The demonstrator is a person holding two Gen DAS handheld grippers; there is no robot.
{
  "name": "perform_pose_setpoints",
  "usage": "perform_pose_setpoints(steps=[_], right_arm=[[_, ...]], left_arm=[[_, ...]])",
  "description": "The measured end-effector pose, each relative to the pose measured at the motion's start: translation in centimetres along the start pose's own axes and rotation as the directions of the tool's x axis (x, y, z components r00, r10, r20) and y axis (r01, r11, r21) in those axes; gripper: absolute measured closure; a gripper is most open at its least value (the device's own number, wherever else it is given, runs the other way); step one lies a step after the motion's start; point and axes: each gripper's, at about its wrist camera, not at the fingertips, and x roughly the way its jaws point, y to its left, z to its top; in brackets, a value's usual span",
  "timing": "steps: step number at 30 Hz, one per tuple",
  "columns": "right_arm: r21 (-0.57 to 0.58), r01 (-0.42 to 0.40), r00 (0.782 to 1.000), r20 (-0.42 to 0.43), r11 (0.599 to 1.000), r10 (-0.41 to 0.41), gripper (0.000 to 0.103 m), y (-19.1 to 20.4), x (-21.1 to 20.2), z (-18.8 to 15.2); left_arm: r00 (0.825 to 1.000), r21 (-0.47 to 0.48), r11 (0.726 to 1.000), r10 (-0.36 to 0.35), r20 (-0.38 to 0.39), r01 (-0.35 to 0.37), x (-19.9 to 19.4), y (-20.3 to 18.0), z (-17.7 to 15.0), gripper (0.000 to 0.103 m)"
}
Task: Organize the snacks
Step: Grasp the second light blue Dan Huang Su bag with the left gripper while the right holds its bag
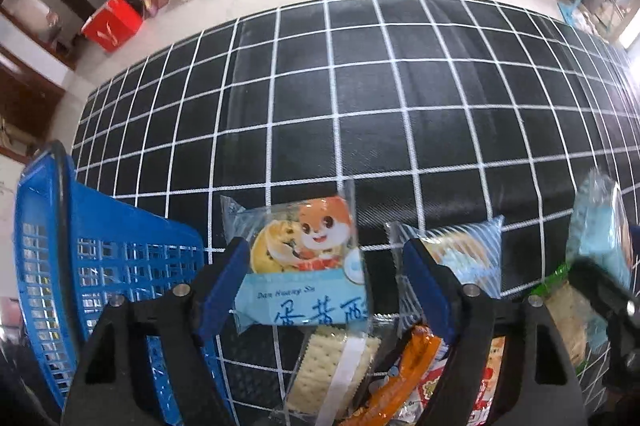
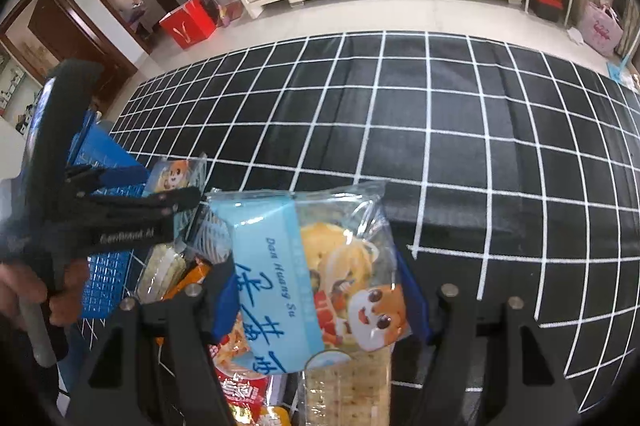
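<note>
the blue plastic lattice basket (image 1: 120,266) sits just left of the left gripper (image 1: 324,278), whose blue-padded jaws stand wide around a light-blue egg-yolk pastry packet with a cartoon hamster (image 1: 304,266), not pinching it. below lie a clear-wrapped cracker pack (image 1: 336,374) and an orange foil snack (image 1: 404,378). the right gripper (image 2: 320,290) clamps a second hamster-print pastry packet (image 2: 320,278) between its pads, lifted over the black white-grid cloth (image 2: 480,129).
</note>
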Motion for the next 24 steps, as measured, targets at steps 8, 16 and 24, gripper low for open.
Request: perform_pose_setpoints(steps=[8, 16, 24], right_arm=[[-0.015, 0.003, 1.0, -0.001, 1.0, -0.003, 0.031, 0.5, 0.6, 0.1], [-0.008, 0.015, 1.0, -0.02, 1.0, -0.015, 0.031, 0.4, 0.9, -0.1], [-0.011, 0.017, 1.0, -0.02, 1.0, -0.017, 0.031, 1.1, 0.4, -0.1]], left_arm=[[0.996, 0.009, 0.996, 0.084, -0.02, -0.084, 2.4, 0.7, 0.9, 0.025], [0.996, 0.007, 0.996, 0.085, 0.015, -0.086, 2.4, 0.6, -0.2, 0.053], [0.996, 0.008, 1.0, 0.019, 0.082, -0.02, -1.3, 0.9, -2.6, 0.076]])
